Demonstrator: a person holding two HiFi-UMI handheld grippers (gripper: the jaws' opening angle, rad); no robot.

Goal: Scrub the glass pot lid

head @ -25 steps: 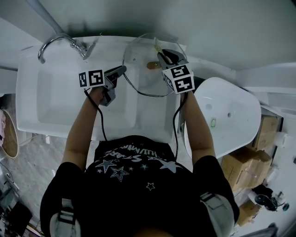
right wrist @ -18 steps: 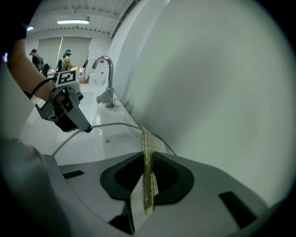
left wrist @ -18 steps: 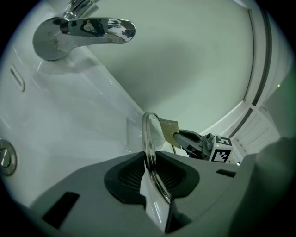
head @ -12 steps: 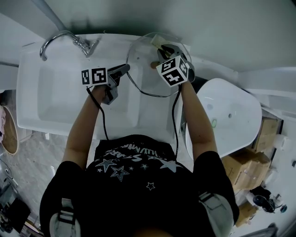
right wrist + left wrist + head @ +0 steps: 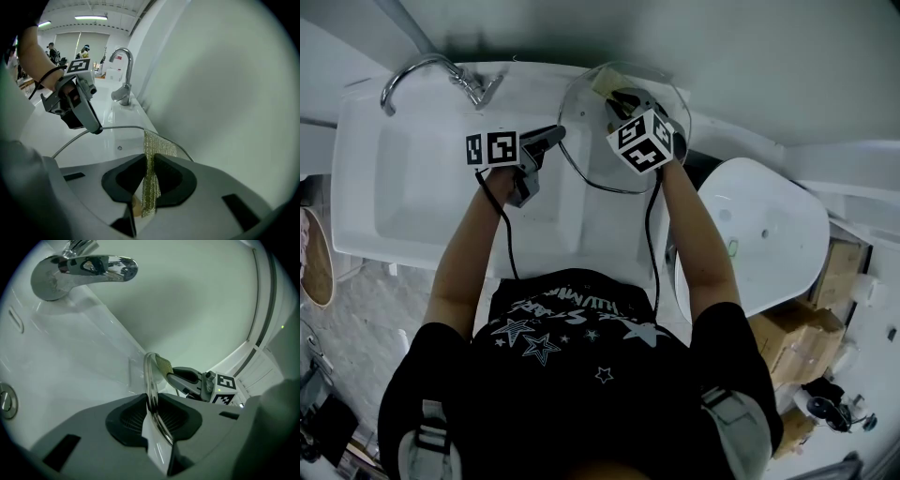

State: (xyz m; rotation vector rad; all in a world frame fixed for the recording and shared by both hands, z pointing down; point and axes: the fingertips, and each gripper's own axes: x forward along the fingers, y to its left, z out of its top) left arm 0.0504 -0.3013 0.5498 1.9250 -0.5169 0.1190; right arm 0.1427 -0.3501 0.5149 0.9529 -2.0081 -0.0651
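A person stands at a white sink counter (image 5: pixel 609 230), seen from above, with a gripper in each hand. The left gripper (image 5: pixel 555 138) is clamped on the metal rim of the glass pot lid (image 5: pixel 591 150), its pads pressing the rim from both sides. This holds the lid tilted on edge over the counter, to the right of the basin (image 5: pixel 412 187) and near the back wall. Whether the lid's lower edge rests on the counter cannot be told. The grip likely serves to steady the lid and offer its face to the other hand.

The right gripper (image 5: pixel 621 101) reaches over the lid from the right, its jaws closed narrow on a strip of gold mesh scouring cloth (image 5: pixel 157 146). The cloth sticks out past the jaws and lies against the lid's far upper rim, apparently the spot being scrubbed. The faucet (image 5: pixel 422 73) curves over the basin to the left, well apart from the lid, and no water is seen running.
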